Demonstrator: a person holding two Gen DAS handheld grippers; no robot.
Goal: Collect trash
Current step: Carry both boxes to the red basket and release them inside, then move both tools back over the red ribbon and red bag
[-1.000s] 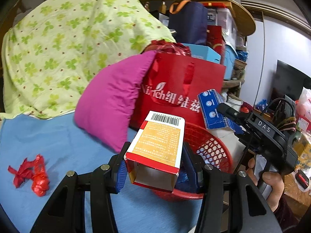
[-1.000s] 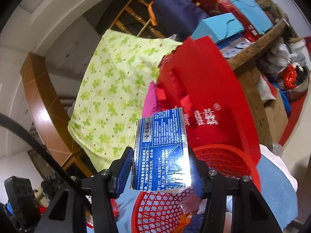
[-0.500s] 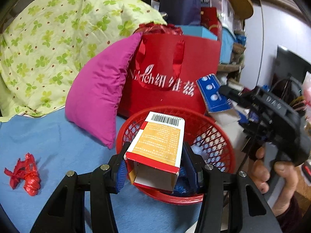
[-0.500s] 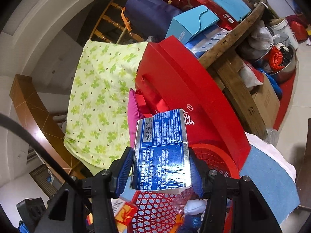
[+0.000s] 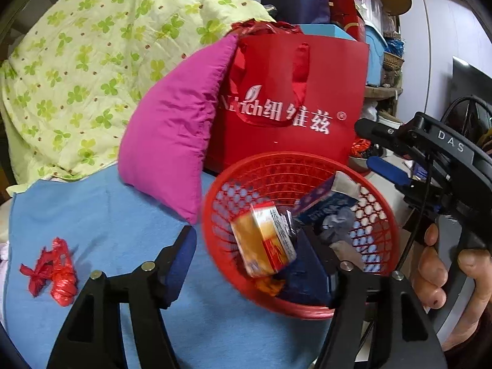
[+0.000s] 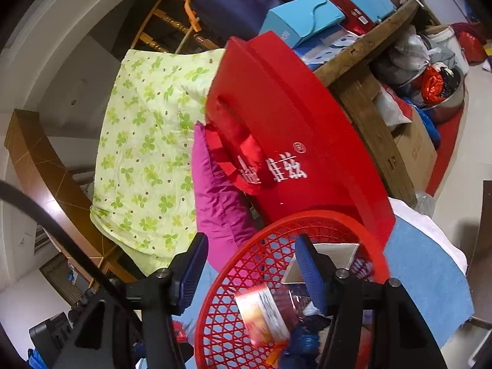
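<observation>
A red mesh basket [image 5: 215, 190] sits on the blue cloth [image 5: 101, 215]. My left gripper [image 5: 246, 261] hangs over its near rim with the jaws opening. The orange-and-red box [image 5: 261, 243] lies loose and blurred in the basket, free of the pads. A blue box [image 5: 323, 203] lies deeper inside. My right gripper [image 6: 252, 273] is over the basket [image 6: 276, 224] from the other side, its jaws opening with nothing pressed between them. Below it I see the orange box [image 6: 261, 313] and the blue box's silver end [image 6: 332, 255]. A crumpled red wrapper [image 5: 52, 272] lies on the cloth at the left.
A magenta pillow [image 5: 175, 129] and a red gift bag [image 5: 292, 104] stand right behind the basket. A clover-print quilt [image 5: 92, 46] is heaped at the back left. Stacked boxes [image 6: 304, 18] crowd a round wooden table. A hand [image 5: 436, 270] holds the right gripper's handle.
Both grippers have opened and let go of their boxes, which have dropped into the basket. The left gripper has come down closer over the basket.
</observation>
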